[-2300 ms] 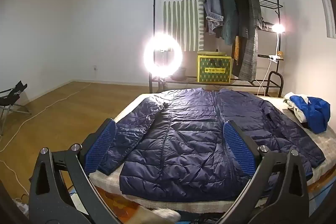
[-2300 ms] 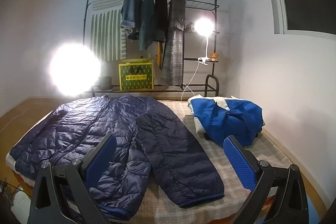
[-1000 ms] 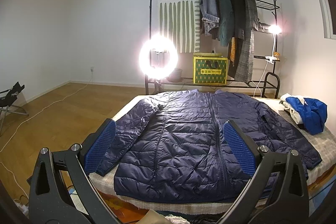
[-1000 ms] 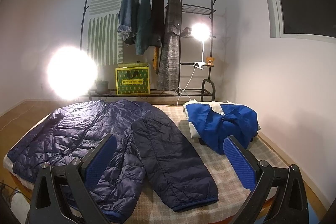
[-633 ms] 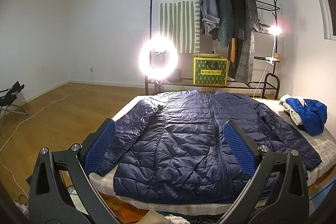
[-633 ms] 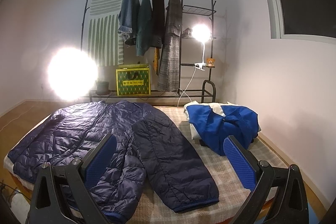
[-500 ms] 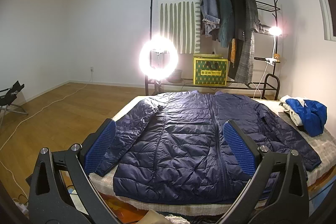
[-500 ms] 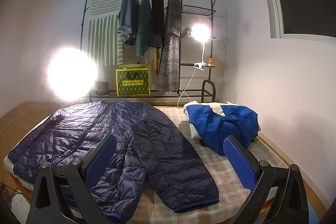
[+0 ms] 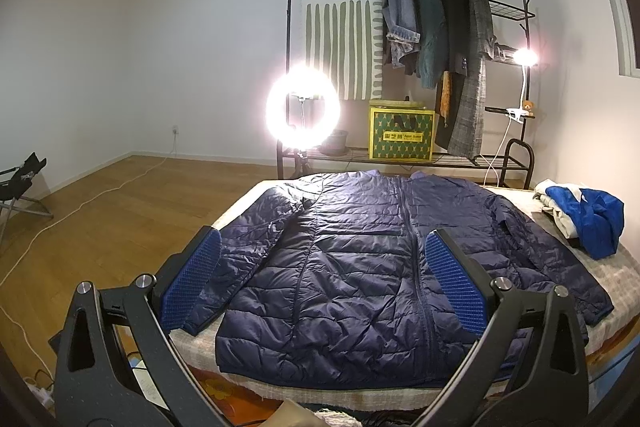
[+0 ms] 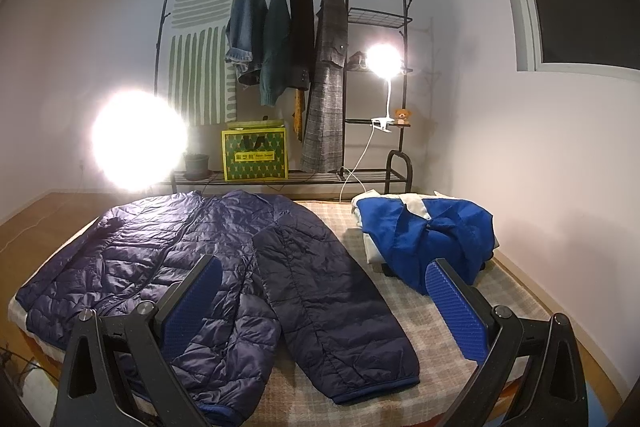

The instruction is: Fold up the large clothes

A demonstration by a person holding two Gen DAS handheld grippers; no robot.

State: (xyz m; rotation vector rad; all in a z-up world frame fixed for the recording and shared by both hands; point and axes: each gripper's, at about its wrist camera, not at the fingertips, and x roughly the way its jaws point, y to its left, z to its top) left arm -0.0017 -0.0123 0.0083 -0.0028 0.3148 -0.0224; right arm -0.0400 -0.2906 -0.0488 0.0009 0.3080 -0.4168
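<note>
A white-walled room with a wood floor holds a bed under a checked cover, and behind it a clothes rack and a bright ring light. The jacket, a navy quilted one, lies flat and face up across the bed, zipped, both sleeves spread outward; in the right view its near sleeve runs toward the bed's front edge. A crumpled blue garment sits on a pale pile near the wall, apart from the jacket. Nothing is folded yet, so the step in hand looks like picking a first grasp. A good start would be to pinch a sleeve at the cuff and near the shoulder and lay it straight across the chest, keeping the puffy fabric flat so the fold line stays along the side seam; slick quilting may slide, so a deep bite on the cloth helps. The left tool hovers above the jacket's hem, level and facing the rack, jaws wide apart and holding nothing. The right tool hovers over the near sleeve, likewise spread wide and empty.
</note>
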